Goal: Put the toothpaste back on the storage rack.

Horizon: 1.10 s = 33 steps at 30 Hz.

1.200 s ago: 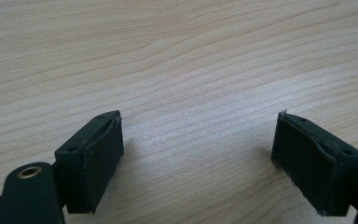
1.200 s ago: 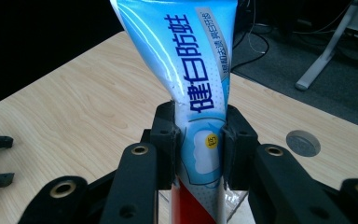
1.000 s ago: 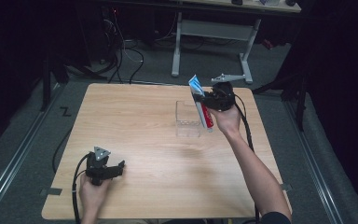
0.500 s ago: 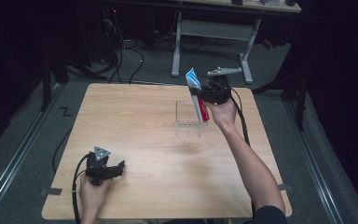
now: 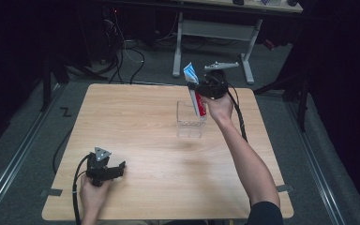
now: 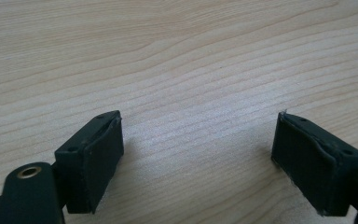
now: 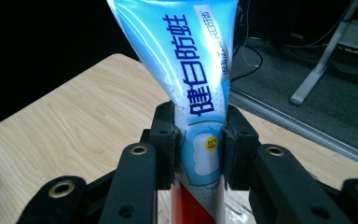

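Right now my right hand-held gripper point(image 5: 200, 90) clamps the toothpaste tube point(image 7: 191, 88), its long axis near upright, red end over the clear box point(image 5: 190, 123); my left hand-held gripper point(image 6: 198, 163) rests open on the counter point(image 5: 136, 122).

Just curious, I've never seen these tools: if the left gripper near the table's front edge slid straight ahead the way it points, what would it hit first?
Probably nothing: the left gripper, jaws open, looks low along bare wooden table, and the way looks free as far as its view shows.

Toothpaste tube point(image 7: 193, 93), blue-white with red lower end, upright, red end down in clear box point(image 5: 189, 125) on table.
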Motion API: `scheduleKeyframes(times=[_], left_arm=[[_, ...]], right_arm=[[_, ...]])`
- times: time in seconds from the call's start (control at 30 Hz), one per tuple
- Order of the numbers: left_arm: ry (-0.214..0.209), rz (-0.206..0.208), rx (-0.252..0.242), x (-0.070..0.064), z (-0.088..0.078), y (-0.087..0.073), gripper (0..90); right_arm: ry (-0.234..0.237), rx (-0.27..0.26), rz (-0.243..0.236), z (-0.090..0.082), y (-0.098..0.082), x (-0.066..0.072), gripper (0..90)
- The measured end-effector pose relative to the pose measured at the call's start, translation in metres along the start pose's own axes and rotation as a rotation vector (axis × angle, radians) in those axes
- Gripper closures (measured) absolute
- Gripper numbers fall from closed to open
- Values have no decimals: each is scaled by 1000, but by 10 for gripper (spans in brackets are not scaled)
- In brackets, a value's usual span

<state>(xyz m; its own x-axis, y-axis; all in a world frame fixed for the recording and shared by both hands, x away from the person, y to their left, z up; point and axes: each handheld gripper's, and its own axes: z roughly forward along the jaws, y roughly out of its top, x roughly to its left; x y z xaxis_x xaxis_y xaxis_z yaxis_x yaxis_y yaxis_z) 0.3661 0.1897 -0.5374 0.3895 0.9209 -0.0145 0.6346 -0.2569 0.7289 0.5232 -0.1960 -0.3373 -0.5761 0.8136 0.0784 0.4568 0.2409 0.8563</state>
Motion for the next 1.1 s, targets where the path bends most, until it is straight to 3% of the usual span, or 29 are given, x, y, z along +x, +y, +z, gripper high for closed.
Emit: scheduleKeyframes(times=[0.47,1.1], left_arm=[[0,0,-1,0,0,0,171],[-1,1,0,0,0,0,171]], right_arm=[[-12,23,1,13,-4,-1,695],[-5,68,2,32,-22,6,690]])
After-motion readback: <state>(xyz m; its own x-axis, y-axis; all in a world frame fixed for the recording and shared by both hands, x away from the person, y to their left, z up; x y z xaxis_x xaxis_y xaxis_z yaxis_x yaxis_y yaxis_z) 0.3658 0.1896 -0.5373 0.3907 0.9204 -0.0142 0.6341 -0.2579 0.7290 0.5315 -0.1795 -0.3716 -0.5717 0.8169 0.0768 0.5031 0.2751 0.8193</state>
